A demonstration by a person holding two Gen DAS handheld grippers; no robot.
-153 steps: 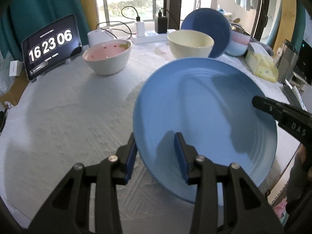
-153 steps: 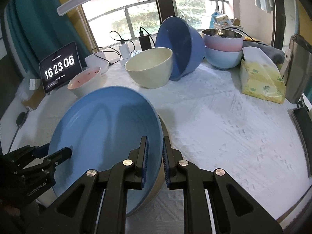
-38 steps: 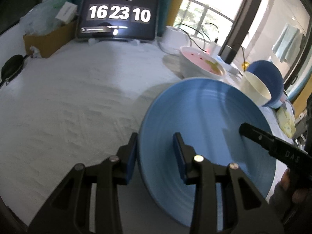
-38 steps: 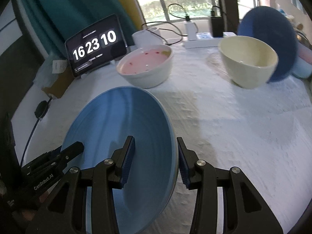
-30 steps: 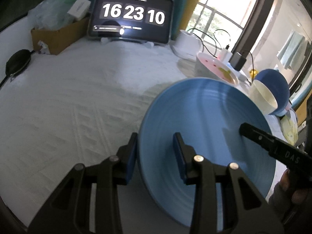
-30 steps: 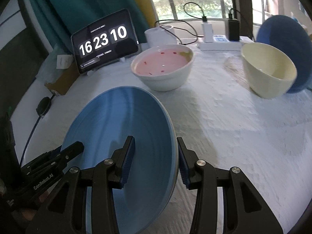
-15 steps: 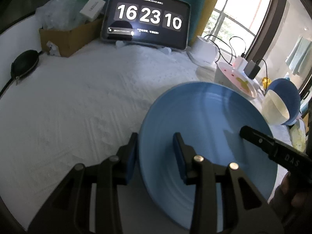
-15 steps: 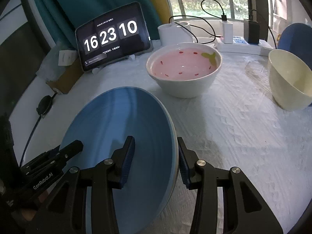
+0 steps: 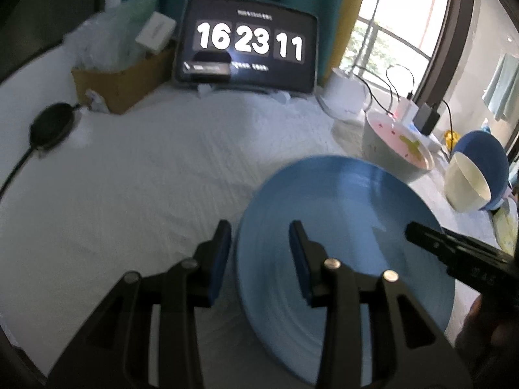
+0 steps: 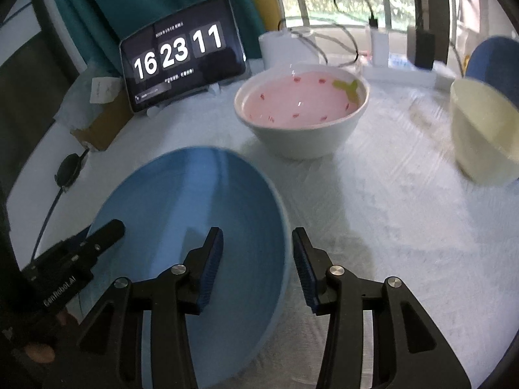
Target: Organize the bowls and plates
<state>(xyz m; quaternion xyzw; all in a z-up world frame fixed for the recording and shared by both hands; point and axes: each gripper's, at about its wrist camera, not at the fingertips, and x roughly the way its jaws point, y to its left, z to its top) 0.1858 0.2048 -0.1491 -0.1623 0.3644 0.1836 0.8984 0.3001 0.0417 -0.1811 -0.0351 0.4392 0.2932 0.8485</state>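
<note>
Blue plate: it lies on the white table cloth, close to the near edge of the table. Both grippers reach over its rim from two sides.
Left gripper: its two blue pads sit on either side of the plate's rim, one outside, one over the inside. There is a gap at each pad, so it is not pinching. Its jaws have just been opening, with the rim between them.
Right gripper: its pads also stand on both sides of the plate's rim with space around it. It is loose, not squeezing the plate.
Pink bowl: white outside, pink inside with small red spots and a green bit. It stands upright just behind the plate.
Cream bowl: it is to the right of the pink bowl, tilted. It touches the dark blue bowl behind it.
Clock tablet: it stands at the back of the table and shows 16 23 11.
Cardboard box: it sits left of the tablet, with a clear bag on top.
Chargers and cables: they are behind the pink bowl, by the window.
</note>
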